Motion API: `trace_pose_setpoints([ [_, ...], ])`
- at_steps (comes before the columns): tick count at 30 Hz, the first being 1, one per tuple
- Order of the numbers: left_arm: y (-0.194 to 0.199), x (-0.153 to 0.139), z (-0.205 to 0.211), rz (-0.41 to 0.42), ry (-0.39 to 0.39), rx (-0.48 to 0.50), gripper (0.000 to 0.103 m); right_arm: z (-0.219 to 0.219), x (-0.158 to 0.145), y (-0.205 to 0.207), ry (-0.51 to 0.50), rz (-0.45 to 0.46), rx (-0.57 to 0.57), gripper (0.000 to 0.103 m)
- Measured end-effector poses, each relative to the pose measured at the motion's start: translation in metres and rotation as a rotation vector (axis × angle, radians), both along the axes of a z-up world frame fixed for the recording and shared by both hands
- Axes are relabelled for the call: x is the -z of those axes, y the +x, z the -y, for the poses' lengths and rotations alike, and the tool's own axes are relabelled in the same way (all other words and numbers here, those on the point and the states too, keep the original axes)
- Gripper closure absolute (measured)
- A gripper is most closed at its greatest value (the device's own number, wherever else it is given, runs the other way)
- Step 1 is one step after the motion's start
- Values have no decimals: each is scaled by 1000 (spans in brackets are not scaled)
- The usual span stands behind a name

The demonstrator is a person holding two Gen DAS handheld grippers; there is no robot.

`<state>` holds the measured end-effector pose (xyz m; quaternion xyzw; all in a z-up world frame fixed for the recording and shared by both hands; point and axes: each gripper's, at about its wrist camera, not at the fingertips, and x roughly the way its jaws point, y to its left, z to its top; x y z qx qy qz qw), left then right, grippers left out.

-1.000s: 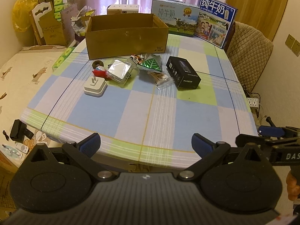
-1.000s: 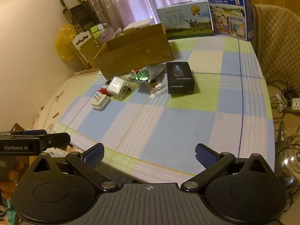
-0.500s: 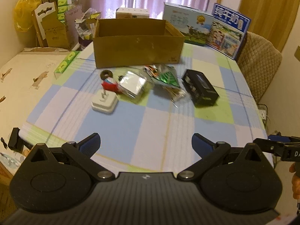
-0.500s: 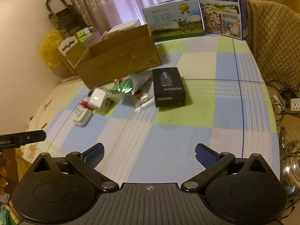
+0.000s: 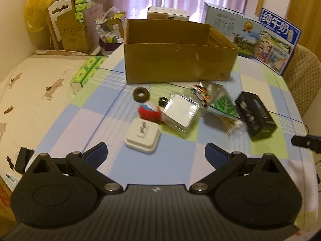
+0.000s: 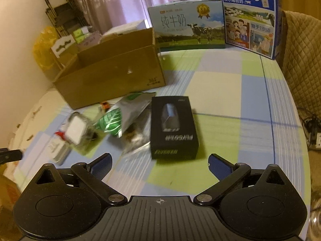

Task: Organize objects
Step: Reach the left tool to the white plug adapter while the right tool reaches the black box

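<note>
An open cardboard box (image 5: 178,64) stands at the back of the checked table; it also shows in the right wrist view (image 6: 112,76). In front of it lie a white charger (image 5: 142,136), a red item (image 5: 149,111), a dark ring (image 5: 141,94), a clear square case (image 5: 181,113), a silver-green pouch (image 5: 221,102), cotton swabs (image 5: 232,125) and a black box (image 5: 255,115). My left gripper (image 5: 156,153) is open and empty, just short of the charger. My right gripper (image 6: 159,163) is open and empty, just short of the black box (image 6: 173,124).
Two milk cartons (image 6: 188,28) (image 6: 250,16) stand at the table's far edge. A quilted chair (image 6: 301,56) is at the right. Green tissue packs (image 5: 86,74) lie at the table's left edge, with clutter and a yellow bag (image 5: 35,14) behind.
Both grippers have moved forward over the table toward the pile; the objects appear larger and nearer. Both stay open and empty.
</note>
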<state>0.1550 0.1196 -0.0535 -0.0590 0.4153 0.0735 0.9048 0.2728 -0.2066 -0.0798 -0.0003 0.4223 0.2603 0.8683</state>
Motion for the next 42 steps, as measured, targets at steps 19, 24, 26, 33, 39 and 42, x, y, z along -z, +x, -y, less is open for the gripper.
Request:
trace_pose_setpoints([
  [19,66,51,-43,-80,34,-37,1,-54,59,95,-147,-76,-36,13],
  [24,73,61,-47,-99,36,-14,1,-56,64,102,-150,-78,-39,26],
  [26,76,65,-47,-112,44,2,1,-54,61,101,-148,-63,-40,27],
  [33,92,86,-42,-153,64,108,2,-33,32,92,-121,-16,11,27],
  [39,108,104,-38,-196,63,166,8,-10,18,83,-100,-10,70,27],
  [42,112,111,-38,-218,68,181,14,-3,15,81,-90,-16,93,27],
])
